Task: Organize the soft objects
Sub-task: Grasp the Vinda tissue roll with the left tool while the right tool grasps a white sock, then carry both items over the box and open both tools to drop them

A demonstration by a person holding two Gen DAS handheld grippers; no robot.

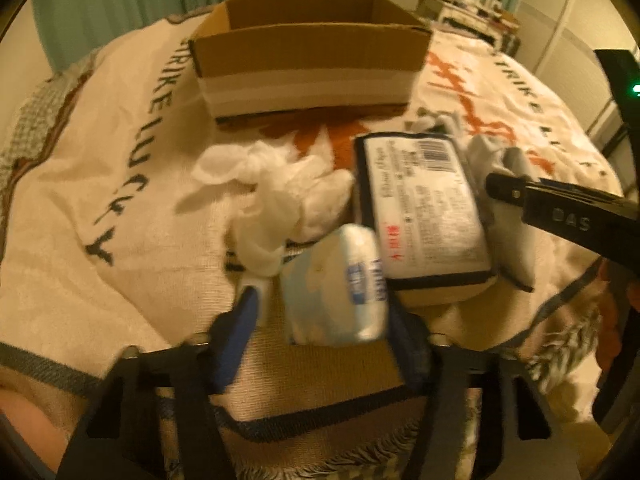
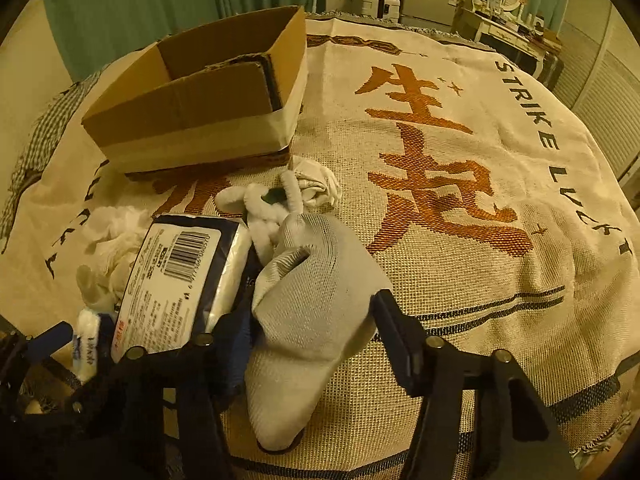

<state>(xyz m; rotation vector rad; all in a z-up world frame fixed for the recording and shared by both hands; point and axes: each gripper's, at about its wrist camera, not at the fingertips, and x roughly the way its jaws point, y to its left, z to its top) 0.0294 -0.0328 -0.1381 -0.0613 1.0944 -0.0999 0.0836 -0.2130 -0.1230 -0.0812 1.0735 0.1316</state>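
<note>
Surface: woven cream blanket [image 2: 460,280], coarse grid weave, with orange characters, dark "STRIKE LUCKY" lettering and dark stripes near the front edge.

Left wrist view, left to right:
- Crumpled white tissue [image 1: 264,196], thin, wrinkled and knotted in places, lies on the blanket ahead of the left gripper [image 1: 320,316].
- Left gripper: blue-padded fingers [image 1: 236,336] stand apart. A small soft tissue pack [image 1: 340,288], pale blue and white glossy wrap with a blue label, sits between them. It is blurred, and I cannot tell whether both pads touch it.
- A larger rectangular pack [image 1: 424,208], plastic film, white label with barcode and fine print, dark border, lies flat just right of the small pack, its near corner overlapping it.
- The black arm of the right gripper, marked "DAS", enters from the right edge.

Right wrist view, left to right:
- The rectangular pack is at lower left, just left of the sock.
- Grey-white knit sock [image 2: 316,304], ribbed mesh texture, limp and folded, lies between the fingers of the right gripper [image 2: 312,332]. Jaws wide apart; the left pad touches the sock, the right one sits at its edge.
- Beyond the sock: a fuzzy white chenille piece [image 2: 268,208] and a bunched white cloth [image 2: 320,184].

Container: open cardboard box [image 2: 208,96], shallow, rectangular, pale tape band around the lower wall, sits at the far side of the blanket. No soft items are visible in it; an inner flap lies folded down.
</note>
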